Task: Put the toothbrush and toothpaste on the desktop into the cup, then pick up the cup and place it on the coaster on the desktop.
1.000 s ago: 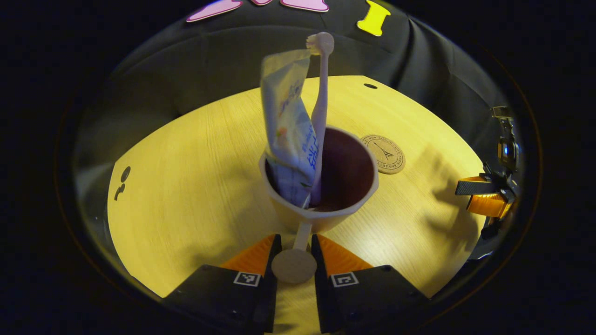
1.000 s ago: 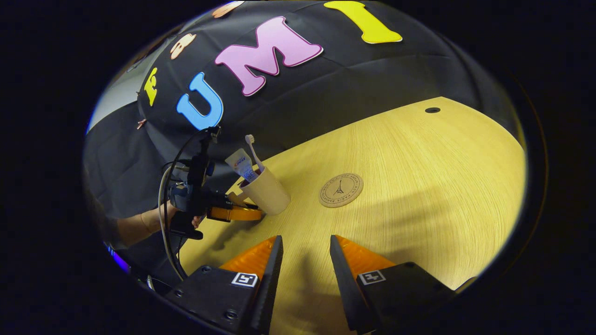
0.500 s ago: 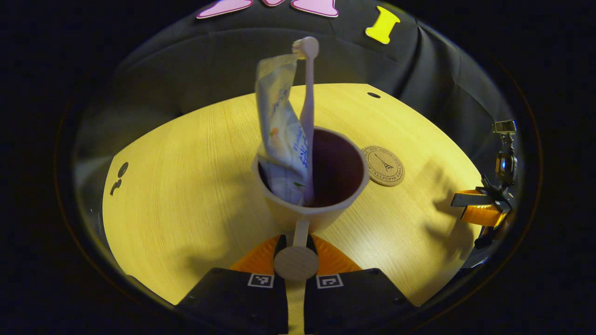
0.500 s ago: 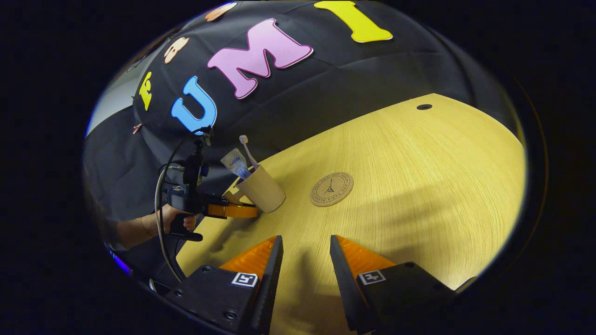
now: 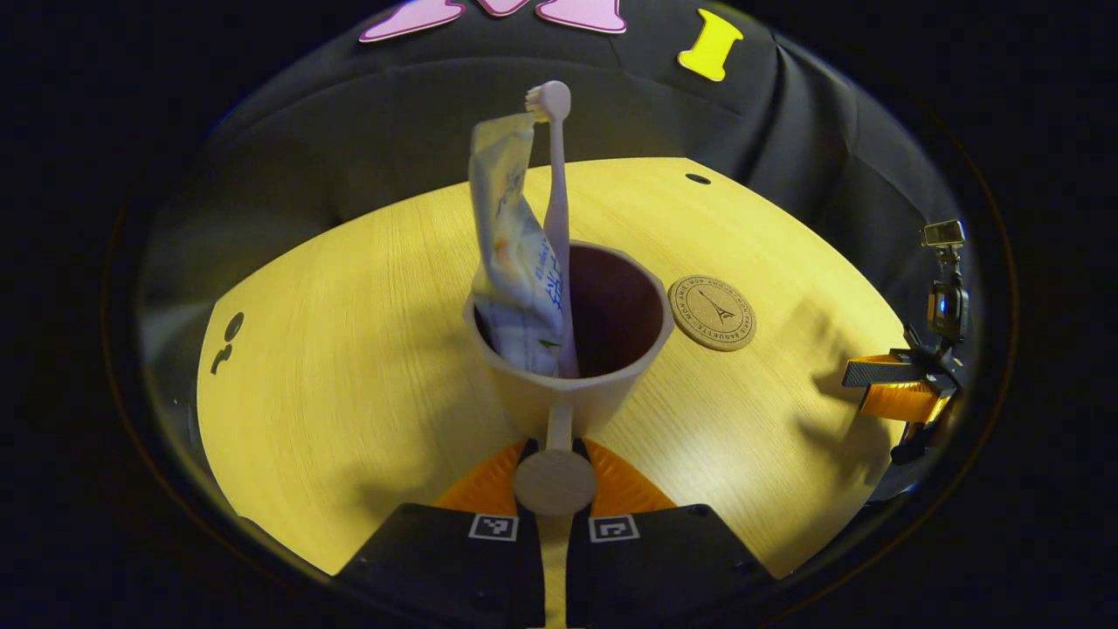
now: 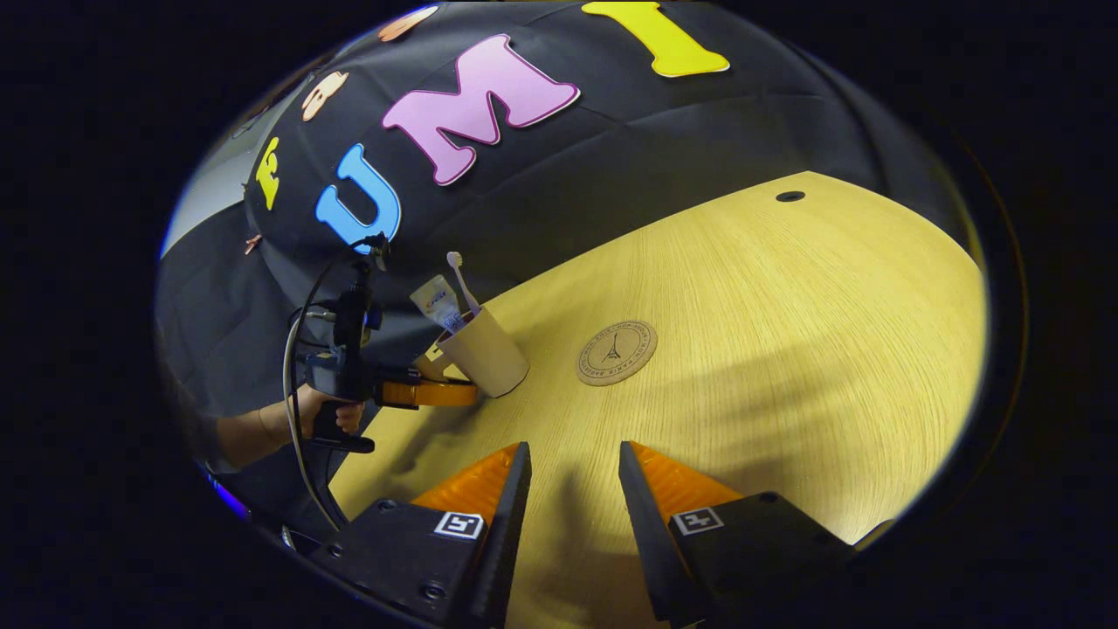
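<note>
Beige cup [image 5: 572, 384] — our left gripper [image 5: 554, 463] has just clamped its handle [image 5: 555, 472]; lift next toward the coaster [image 5: 712, 312], right gripper [image 6: 566, 489] idle, fingers apart.

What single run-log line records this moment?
left gripper: shut on beige cup handle | cup holds toothbrush, toothpaste tube | round cork coaster: bare | right gripper: open

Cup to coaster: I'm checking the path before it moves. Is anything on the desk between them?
Nothing visible. The cup, its handle clamped by the left hand-held gripper, has bare desktop between it and the coaster.
</note>
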A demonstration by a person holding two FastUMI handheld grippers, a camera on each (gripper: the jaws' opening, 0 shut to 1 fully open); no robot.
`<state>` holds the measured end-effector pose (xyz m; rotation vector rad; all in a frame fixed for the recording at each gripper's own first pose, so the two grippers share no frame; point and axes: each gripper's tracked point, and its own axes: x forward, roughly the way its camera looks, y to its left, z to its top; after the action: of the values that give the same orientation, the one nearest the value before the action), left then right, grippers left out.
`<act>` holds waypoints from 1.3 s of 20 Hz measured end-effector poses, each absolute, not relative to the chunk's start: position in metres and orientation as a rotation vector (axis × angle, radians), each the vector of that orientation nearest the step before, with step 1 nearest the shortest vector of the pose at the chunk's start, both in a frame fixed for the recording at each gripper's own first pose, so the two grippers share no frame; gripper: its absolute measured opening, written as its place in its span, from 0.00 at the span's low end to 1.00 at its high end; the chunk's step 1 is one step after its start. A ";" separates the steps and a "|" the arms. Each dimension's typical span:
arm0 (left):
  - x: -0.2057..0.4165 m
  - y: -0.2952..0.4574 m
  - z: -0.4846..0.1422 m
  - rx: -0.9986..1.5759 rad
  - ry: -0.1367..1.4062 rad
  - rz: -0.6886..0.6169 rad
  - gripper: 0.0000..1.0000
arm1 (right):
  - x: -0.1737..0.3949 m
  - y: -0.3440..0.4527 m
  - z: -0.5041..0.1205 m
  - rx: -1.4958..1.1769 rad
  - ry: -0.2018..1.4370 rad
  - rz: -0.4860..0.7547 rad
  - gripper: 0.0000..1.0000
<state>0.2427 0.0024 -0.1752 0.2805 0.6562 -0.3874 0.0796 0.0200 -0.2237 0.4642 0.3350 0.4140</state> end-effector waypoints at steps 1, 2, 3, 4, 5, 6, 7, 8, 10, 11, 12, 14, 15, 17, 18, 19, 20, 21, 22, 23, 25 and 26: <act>0.242 0.002 -0.176 0.291 0.666 -0.386 0.16 | 0.079 0.020 -0.224 0.464 0.333 0.414 0.63; 0.241 0.003 -0.178 0.294 0.681 -0.384 0.17 | 0.079 0.020 -0.223 0.463 0.333 0.412 0.63; 0.239 0.003 -0.180 0.291 0.696 -0.383 0.18 | 0.079 0.019 -0.224 0.464 0.333 0.412 0.63; 0.238 0.004 -0.183 0.288 0.714 -0.381 0.19 | 0.079 0.019 -0.223 0.463 0.331 0.411 0.63; 0.237 0.005 -0.184 0.291 0.731 -0.379 0.22 | 0.080 0.018 -0.222 0.463 0.330 0.410 0.63; 0.238 0.006 -0.184 0.291 0.738 -0.379 0.22 | 0.079 0.017 -0.222 0.463 0.329 0.409 0.63; 0.235 0.007 -0.185 0.286 0.757 -0.376 0.25 | 0.079 0.016 -0.222 0.464 0.328 0.408 0.63; 0.234 0.007 -0.185 0.278 0.770 -0.374 0.30 | 0.080 0.015 -0.222 0.465 0.327 0.406 0.63; 0.229 0.005 -0.181 0.251 0.798 -0.385 0.29 | 0.080 0.013 -0.223 0.468 0.326 0.402 0.63; 0.228 0.002 -0.178 0.235 0.807 -0.393 0.28 | 0.081 0.011 -0.223 0.472 0.325 0.399 0.63; 0.228 0.003 -0.175 0.228 0.810 -0.392 0.40 | 0.081 0.011 -0.224 0.476 0.326 0.398 0.63; 0.230 0.005 -0.170 0.234 0.812 -0.380 0.50 | 0.081 0.010 -0.225 0.484 0.328 0.393 0.63; 0.232 0.006 -0.168 0.236 0.815 -0.371 0.52 | 0.081 0.010 -0.226 0.487 0.330 0.392 0.63; 0.234 0.004 -0.165 0.226 0.820 -0.365 0.52 | 0.080 0.011 -0.226 0.487 0.331 0.393 0.63; 0.234 0.003 -0.165 0.220 0.825 -0.366 0.52 | 0.080 0.011 -0.228 0.485 0.334 0.393 0.63; 0.234 0.002 -0.166 0.215 0.831 -0.368 0.49 | 0.079 0.011 -0.229 0.486 0.336 0.394 0.63; 0.235 0.005 -0.167 0.224 0.831 -0.360 0.41 | 0.079 0.011 -0.228 0.489 0.336 0.393 0.63; 0.236 0.004 -0.168 0.227 0.826 -0.364 0.32 | 0.079 0.010 -0.228 0.491 0.335 0.393 0.63; 0.235 0.004 -0.166 0.221 0.820 -0.363 0.26 | 0.079 0.009 -0.228 0.490 0.334 0.392 0.63; 0.236 0.003 -0.164 0.207 0.809 -0.364 0.28 | 0.079 0.009 -0.228 0.488 0.335 0.391 0.63; 0.237 0.002 -0.162 0.180 0.779 -0.372 0.23 | 0.079 0.008 -0.230 0.486 0.336 0.391 0.63; 0.237 0.002 -0.162 0.172 0.766 -0.377 0.23 | 0.079 0.009 -0.231 0.485 0.338 0.390 0.63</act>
<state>0.2368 0.0017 -0.1620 0.1719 0.7658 -0.3769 0.0787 0.0088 -0.2310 0.4846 0.3380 0.3898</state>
